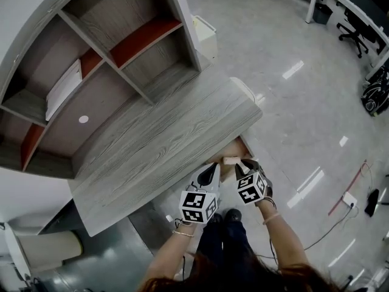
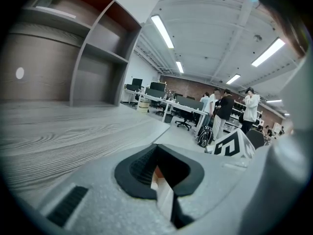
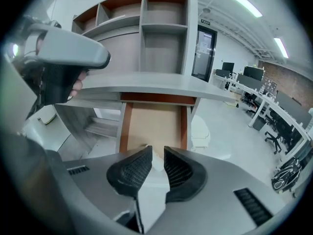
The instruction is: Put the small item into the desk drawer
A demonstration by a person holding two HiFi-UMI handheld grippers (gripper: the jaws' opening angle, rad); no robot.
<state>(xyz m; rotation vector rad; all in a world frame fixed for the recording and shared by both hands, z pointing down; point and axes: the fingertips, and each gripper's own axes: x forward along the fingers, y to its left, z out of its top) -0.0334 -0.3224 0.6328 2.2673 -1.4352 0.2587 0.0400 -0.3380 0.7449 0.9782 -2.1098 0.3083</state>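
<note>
The desk drawer (image 1: pixel 245 147) stands pulled out under the near right edge of the grey desk top (image 1: pixel 158 145). In the right gripper view its brown floor and red-brown side wall (image 3: pixel 123 129) lie straight ahead. A small pale item (image 1: pixel 231 160) lies in the drawer. My right gripper (image 1: pixel 244 165) hangs just over it, and its jaws (image 3: pixel 157 153) stand a narrow gap apart, with the pale item (image 3: pixel 156 161) showing through the gap. My left gripper (image 1: pixel 212 168) is beside it at the desk edge, its tips together (image 2: pixel 156 148), holding nothing.
A shelf unit (image 1: pixel 121 47) rises at the back of the desk, with a white sheet (image 1: pixel 64 90) on one shelf. A white cabinet (image 1: pixel 205 36) stands beyond it. Cables and a socket (image 1: pixel 349 198) lie on the floor at right. People and office chairs (image 2: pixel 220 111) are far off.
</note>
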